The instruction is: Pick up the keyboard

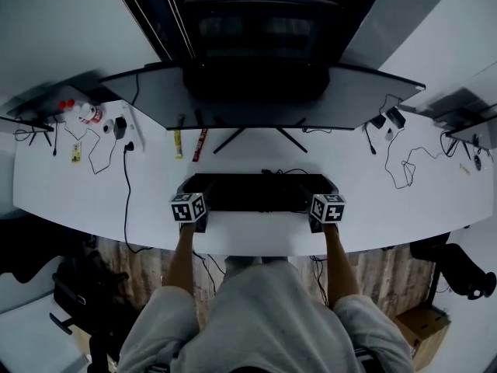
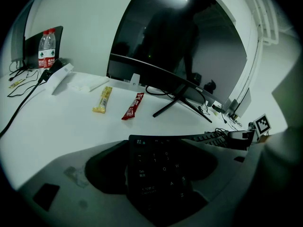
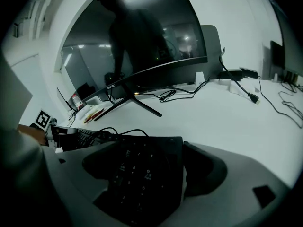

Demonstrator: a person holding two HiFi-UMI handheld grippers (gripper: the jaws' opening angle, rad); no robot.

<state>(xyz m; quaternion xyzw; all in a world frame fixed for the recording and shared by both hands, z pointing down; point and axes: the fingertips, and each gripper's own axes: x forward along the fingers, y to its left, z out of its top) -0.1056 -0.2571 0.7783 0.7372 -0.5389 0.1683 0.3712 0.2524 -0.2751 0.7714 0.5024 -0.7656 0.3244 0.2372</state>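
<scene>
A black keyboard [image 1: 256, 193] lies lengthwise on the white desk [image 1: 70, 193], in front of the monitor stand. My left gripper [image 1: 189, 208] is at its left end and my right gripper [image 1: 327, 208] at its right end. In the left gripper view the keyboard's end [image 2: 161, 169] fills the space between the jaws of the left gripper [image 2: 161, 148], which looks shut on it. The right gripper view shows the same: the right gripper [image 3: 151, 150] closed around the other end [image 3: 142, 174]. I cannot tell whether the keyboard is off the desk.
A wide curved monitor [image 1: 256, 92] stands just behind the keyboard on a splayed foot [image 2: 177, 100]. A yellow snack bar [image 2: 102, 100] and a red one [image 2: 134, 106] lie to the left. Water bottles [image 1: 81, 113] and cables [image 1: 126, 185] occupy the left, more cables [image 1: 400, 165] the right.
</scene>
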